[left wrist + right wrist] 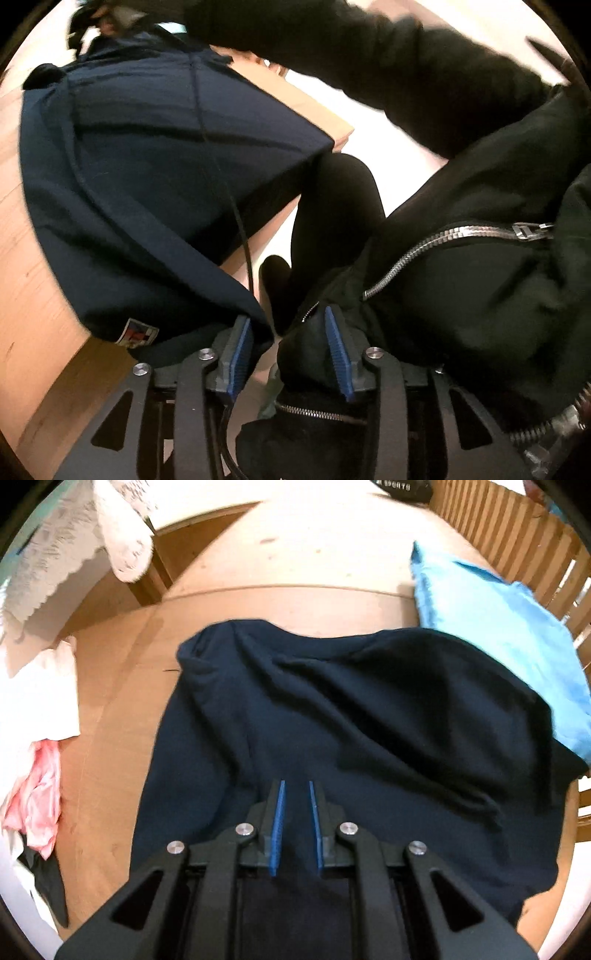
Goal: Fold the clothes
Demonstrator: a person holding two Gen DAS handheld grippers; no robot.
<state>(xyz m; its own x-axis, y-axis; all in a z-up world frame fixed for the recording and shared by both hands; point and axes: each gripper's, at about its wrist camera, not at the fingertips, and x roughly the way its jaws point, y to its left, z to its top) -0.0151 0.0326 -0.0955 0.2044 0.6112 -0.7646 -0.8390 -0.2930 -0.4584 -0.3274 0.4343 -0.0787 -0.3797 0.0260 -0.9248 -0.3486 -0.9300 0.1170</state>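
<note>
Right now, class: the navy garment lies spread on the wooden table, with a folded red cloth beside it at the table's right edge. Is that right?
Not quite. The cloth is light blue, not red, as the right wrist view shows. The rest holds: the navy garment lies spread on the wooden table, with that cloth beside it at the right edge.
</note>
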